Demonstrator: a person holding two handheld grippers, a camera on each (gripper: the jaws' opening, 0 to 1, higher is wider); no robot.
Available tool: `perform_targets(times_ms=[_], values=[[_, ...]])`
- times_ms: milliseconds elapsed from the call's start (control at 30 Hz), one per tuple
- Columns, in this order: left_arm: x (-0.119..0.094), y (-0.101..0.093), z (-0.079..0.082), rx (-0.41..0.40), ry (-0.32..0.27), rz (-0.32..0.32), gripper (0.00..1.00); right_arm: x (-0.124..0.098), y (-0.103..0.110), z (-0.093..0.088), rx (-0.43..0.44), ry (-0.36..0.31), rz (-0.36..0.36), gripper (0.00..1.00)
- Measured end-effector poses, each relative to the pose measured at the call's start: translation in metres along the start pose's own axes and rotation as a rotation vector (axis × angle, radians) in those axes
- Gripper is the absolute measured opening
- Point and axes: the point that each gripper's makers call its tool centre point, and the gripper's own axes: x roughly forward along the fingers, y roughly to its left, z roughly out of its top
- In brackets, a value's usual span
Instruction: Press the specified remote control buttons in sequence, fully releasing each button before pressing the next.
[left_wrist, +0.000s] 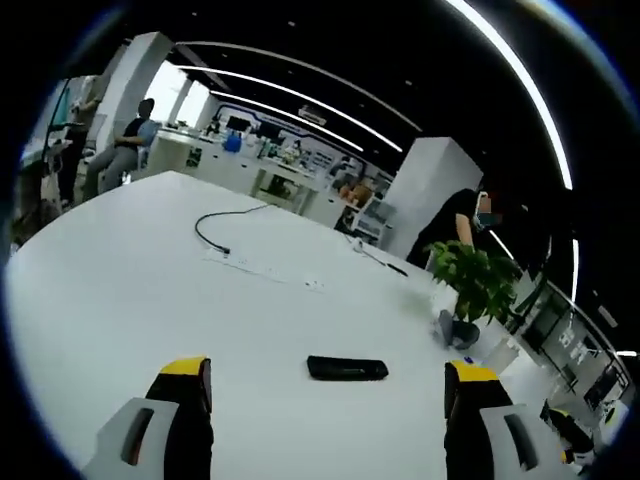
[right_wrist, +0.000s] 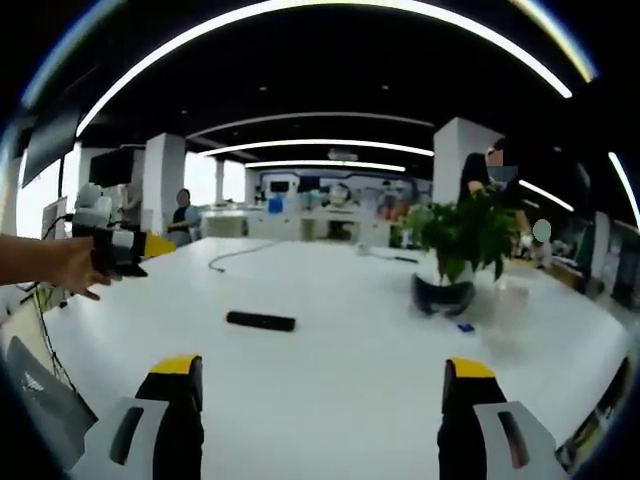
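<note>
1. Remote (left_wrist: 347, 368) lies flat on the table (left_wrist: 130, 290), well short of the plant (left_wrist: 475, 285).
2. Left gripper (left_wrist: 328, 395) and right gripper (right_wrist: 318, 392): jaws spread, empty.
3. Step: approach; next move requires descending onto the first button.

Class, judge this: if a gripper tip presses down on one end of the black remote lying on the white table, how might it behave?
The remote looks slim, rigid and lies flat, so it probably won't tip or roll. The white table appears smooth, so an angled press might make it slide. It is likely light.
</note>
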Motion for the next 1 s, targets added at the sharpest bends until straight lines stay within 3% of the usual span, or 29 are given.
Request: perform_targets(times_ms=[100, 200, 367, 567, 767, 833, 1000], values=[[-0.019, 0.007, 0.004, 0.065, -0.045, 0.031, 1.0, 0.0, 0.0, 0.0, 0.007, -0.002, 0.002, 0.99], [-0.033, 0.01, 0.002, 0.107, -0.033, 0.044, 1.0, 0.0, 0.001, 0.0, 0.007, 0.0, 0.01, 0.99], [-0.059, 0.012, 0.005, 0.167, -0.08, 0.079, 1.0, -0.001, 0.004, 0.0, -0.002, -0.003, 0.019, 0.99], [-0.083, 0.019, -0.009, 0.193, -0.112, 0.127, 1.0, -0.001, 0.003, 0.0, 0.002, -0.007, 0.014, 0.98], [-0.098, 0.03, -0.033, 0.2, -0.1, 0.117, 1.0, -0.001, 0.004, -0.001, 0.0, 0.003, 0.02, 0.97], [-0.105, 0.033, -0.036, 0.248, -0.107, 0.134, 1.0, 0.0, 0.004, -0.002, -0.001, 0.004, 0.018, 0.97], [-0.111, 0.035, -0.038, 0.22, -0.164, 0.142, 1.0, 0.001, 0.004, -0.005, 0.003, 0.02, 0.021, 0.96]])
